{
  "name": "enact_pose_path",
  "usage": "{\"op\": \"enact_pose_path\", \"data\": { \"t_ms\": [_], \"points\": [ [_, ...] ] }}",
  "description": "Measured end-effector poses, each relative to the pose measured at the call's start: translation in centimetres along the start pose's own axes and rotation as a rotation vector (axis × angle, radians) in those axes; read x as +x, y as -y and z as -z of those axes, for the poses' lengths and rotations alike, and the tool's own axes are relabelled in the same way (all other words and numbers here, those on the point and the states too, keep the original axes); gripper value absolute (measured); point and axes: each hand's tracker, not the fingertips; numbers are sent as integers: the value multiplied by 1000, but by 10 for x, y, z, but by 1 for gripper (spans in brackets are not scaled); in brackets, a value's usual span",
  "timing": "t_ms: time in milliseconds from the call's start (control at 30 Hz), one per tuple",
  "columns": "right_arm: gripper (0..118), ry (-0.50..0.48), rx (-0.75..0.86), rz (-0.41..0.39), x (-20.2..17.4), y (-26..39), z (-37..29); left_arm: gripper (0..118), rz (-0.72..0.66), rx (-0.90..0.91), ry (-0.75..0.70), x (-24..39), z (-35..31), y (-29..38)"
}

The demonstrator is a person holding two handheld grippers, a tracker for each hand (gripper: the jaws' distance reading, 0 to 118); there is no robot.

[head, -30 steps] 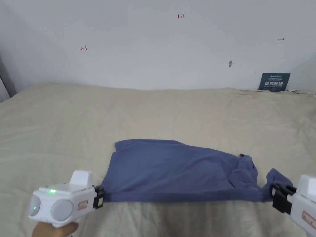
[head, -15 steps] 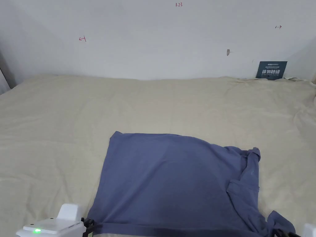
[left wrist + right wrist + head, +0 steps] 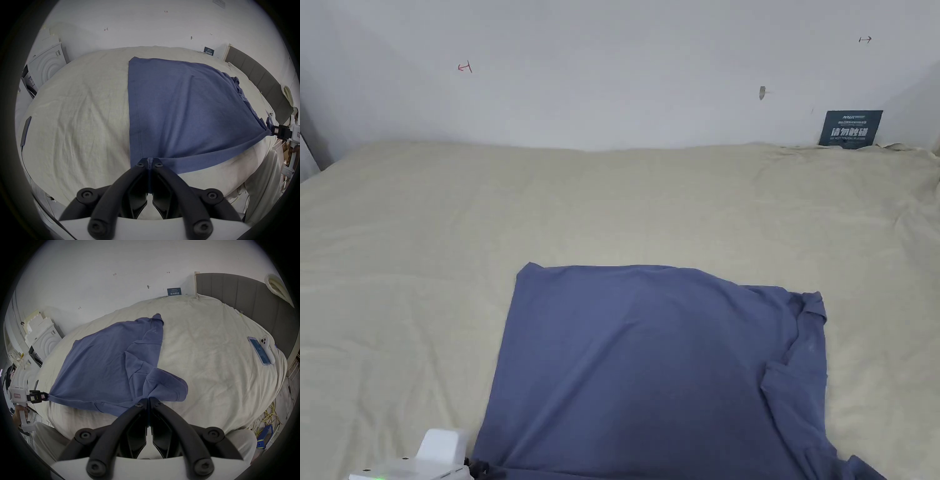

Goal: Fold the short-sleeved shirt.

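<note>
Both grippers are clamped on the blue short-sleeved cotton shirt (image 3: 650, 369): our left gripper (image 3: 149, 164) pinches its hem corner, our right gripper (image 3: 148, 400) the bunched sleeve end. We have it spread across the cream bedsheet (image 3: 425, 250), near edge stretched between us. No clean fold shows yet; we judge nearly all folding remains.

The shirt (image 3: 656, 369) lies on the bed (image 3: 412, 250), spread from its middle to the near edge, collar end toward the right. The left gripper (image 3: 149, 164) grips its near left corner, the right gripper (image 3: 148, 400) its near right corner; a phone (image 3: 258, 350) lies near the bed's right edge
</note>
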Motion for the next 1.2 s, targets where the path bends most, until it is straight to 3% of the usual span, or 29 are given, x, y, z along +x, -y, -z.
{"op": "enact_pose_path", "data": {
  "t_ms": [133, 300, 400, 433, 500, 600, 667, 700, 1000, 1200],
  "points": [
    [2, 30, -86, -20, 1, 8, 27, 1, -24, -43, -7, 1, 16, 4],
    [2, 40, -122, 23, 3, 20, 39, 4, -45, -42, -24, 4, 19, 7],
    [4, 40, -119, 29, 0, 13, 32, 24, -80, -45, -24, 6, 13, 3],
    [7, 36, -120, 25, -1, 10, 30, 37, -83, -45, -29, 7, 10, 2],
    [34, 40, -112, 10, -6, 3, 23, 83, -81, -35, -46, 9, 6, 1],
    [54, 45, -72, -15, -11, -10, 12, 99, -74, -9, -71, 13, -3, -3],
    [90, 27, -8, -31, -15, -22, 0, 115, -80, 33, -83, 16, -12, -11],
    [95, 23, 20, -43, -18, -28, -5, 115, -87, 52, -90, 17, -16, -15],
    [95, -5, 284, -125, -51, -95, -51, 115, -61, 341, -136, 25, -67, -71],
    [95, 60, 428, -205, -73, -121, -68, 114, -45, 472, -156, 34, -87, -102]
  ]
}}
